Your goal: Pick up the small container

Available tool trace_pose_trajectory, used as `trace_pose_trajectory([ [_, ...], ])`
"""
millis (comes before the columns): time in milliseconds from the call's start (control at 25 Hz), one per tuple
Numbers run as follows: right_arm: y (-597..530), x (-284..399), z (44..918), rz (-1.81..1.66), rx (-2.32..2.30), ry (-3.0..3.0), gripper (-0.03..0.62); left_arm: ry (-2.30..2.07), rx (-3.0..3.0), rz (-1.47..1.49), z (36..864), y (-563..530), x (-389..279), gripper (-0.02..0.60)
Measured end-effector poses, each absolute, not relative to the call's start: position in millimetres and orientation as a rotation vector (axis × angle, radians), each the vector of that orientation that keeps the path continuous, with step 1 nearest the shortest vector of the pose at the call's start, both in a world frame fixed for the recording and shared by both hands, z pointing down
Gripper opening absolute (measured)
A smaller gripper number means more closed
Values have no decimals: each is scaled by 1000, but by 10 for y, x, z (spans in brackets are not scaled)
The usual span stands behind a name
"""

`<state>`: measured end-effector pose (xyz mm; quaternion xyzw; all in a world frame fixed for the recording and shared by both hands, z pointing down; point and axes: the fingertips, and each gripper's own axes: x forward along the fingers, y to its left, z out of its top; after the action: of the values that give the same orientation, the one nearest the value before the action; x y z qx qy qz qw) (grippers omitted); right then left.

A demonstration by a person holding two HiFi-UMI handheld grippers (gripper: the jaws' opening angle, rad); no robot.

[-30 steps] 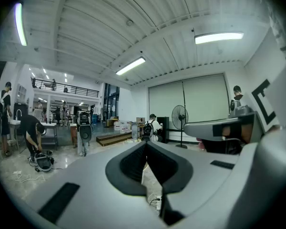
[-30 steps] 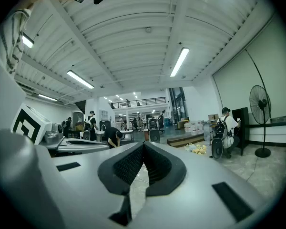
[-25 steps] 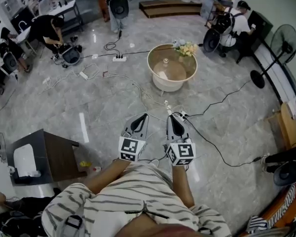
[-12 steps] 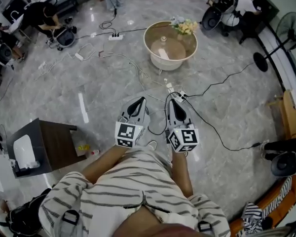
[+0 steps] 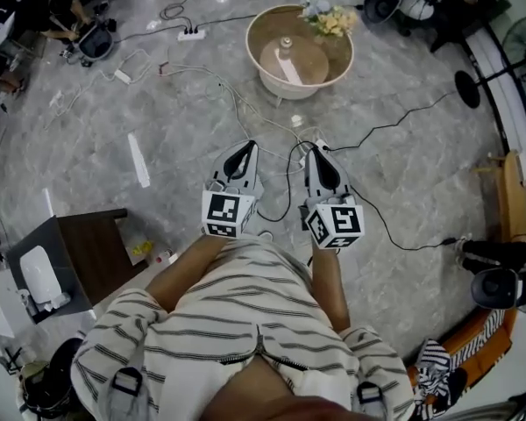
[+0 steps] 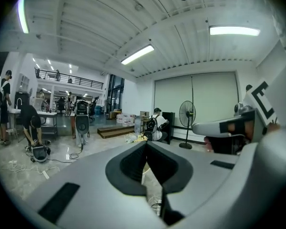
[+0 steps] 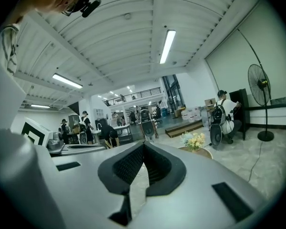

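Note:
Both grippers are held side by side in front of the person's striped shirt, above the grey marble floor. My left gripper [image 5: 243, 151] is shut with nothing in it; its jaws meet [image 6: 146, 145] in the left gripper view. My right gripper [image 5: 319, 152] is shut and empty too, with its pads together [image 7: 144, 145]. Well ahead stands a round wooden table [image 5: 265, 74] with a small pale container [image 5: 287, 44] near its middle and a bunch of flowers [image 5: 327, 17] at its far rim. Both grippers point toward it from a distance.
Cables and a power strip [image 5: 296, 121] lie on the floor between the grippers and the table. A dark side table [image 5: 92, 257] with a white item stands at the left. A fan base [image 5: 465, 87] and equipment [image 5: 495, 288] are at the right. People work at the far left and far right.
The round table and floor have slid toward the top of the head view. Both grippers have risen a little in the frame and stayed shut, side by side.

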<state>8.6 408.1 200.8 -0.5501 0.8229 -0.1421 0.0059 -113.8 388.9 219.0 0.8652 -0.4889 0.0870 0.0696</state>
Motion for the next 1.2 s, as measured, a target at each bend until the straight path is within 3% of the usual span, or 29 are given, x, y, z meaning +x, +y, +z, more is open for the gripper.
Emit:
trace_pose_trajectory([
  [640,1538,162,2006,-498,-1839,2535,9,-1410,2607,303,2141,1308,-1039,-2],
  [1200,260,484,2394,-558,-1900,2538,9,-1347,2571,370,2685,101,-694,-2],
])
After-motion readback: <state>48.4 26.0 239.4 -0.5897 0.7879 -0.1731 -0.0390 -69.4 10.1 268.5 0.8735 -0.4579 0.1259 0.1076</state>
